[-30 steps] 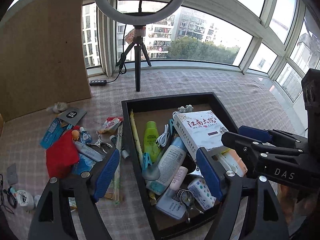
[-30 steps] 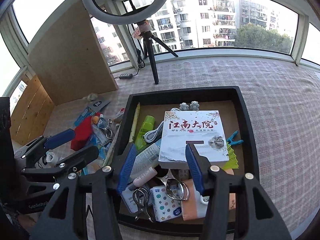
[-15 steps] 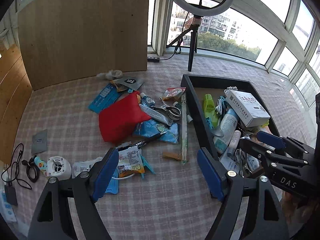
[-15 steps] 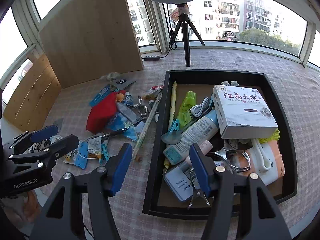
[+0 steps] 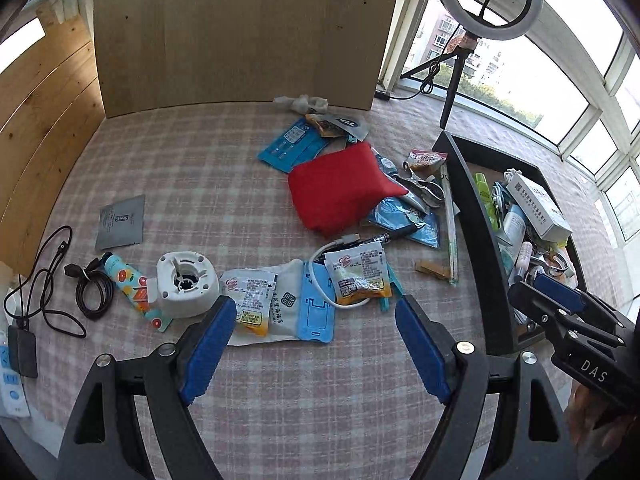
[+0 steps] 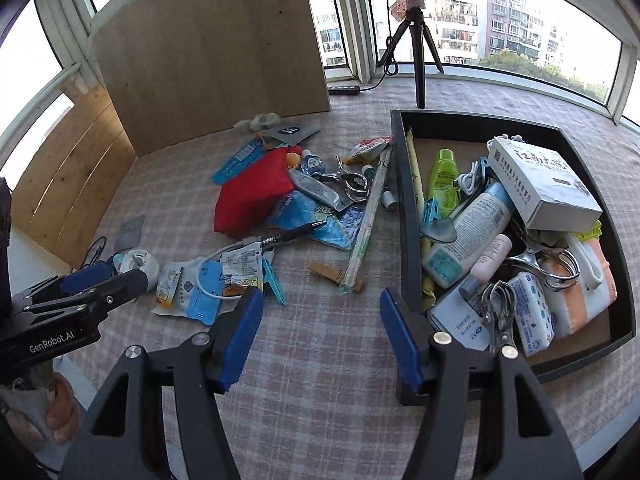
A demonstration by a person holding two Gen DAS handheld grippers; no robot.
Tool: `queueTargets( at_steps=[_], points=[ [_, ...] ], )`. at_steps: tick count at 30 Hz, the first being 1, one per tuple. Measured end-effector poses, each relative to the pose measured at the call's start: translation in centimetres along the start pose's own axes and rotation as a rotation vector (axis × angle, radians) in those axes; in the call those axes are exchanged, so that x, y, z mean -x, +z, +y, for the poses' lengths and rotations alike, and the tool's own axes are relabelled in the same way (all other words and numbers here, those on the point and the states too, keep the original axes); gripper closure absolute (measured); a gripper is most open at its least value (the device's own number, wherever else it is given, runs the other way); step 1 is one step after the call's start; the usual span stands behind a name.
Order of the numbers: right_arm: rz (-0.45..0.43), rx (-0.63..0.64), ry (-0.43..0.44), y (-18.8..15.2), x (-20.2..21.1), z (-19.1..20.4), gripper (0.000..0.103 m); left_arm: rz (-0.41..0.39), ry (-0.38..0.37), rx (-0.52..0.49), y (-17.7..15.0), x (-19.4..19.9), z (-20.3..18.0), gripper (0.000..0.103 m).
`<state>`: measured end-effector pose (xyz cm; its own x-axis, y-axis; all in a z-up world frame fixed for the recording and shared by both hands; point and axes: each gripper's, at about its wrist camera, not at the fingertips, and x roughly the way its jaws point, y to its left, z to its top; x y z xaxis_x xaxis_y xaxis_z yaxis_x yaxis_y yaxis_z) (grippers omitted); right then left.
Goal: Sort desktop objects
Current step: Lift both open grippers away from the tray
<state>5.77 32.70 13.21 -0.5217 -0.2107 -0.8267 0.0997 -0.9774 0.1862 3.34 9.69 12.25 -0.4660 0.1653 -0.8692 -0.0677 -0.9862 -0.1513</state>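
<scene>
A black tray (image 6: 404, 200) on the right holds a white box (image 6: 540, 184), bottles, clips and packets; it also shows in the left wrist view (image 5: 472, 216). Loose items lie on the checked cloth left of it: a red pouch (image 5: 340, 188), a black pen (image 6: 292, 234), snack packets (image 5: 356, 272), a blue phone stand (image 5: 316, 312), a white round device (image 5: 186, 284). My left gripper (image 5: 312, 344) is open and empty above the near packets. My right gripper (image 6: 320, 328) is open and empty over bare cloth beside the tray's near left corner.
A ring light on a tripod (image 6: 416, 40) stands at the back by the windows. A tall wooden board (image 5: 240, 32) stands behind the clutter. Black cables (image 5: 60, 280) and a power strip (image 5: 10, 384) lie at the far left table edge.
Both grippers have pulled back and swung left, away from above the tray; the loose pile on the cloth is now in front of them. Both stay open and empty.
</scene>
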Motion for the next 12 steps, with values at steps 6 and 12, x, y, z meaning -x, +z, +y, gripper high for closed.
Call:
queueTargets(
  at_steps=[6, 12],
  points=[
    [-0.006, -0.007, 0.001, -0.4, -0.5, 1.7, 0.043, -0.002, 0.000, -0.011, -0.3, 0.0, 1.6, 0.010],
    [0.005, -0.011, -0.009, -0.9, -1.7, 2.8, 0.042, 0.012, 0.002, -0.022, -0.8, -0.8, 2.8, 0.010]
  ],
)
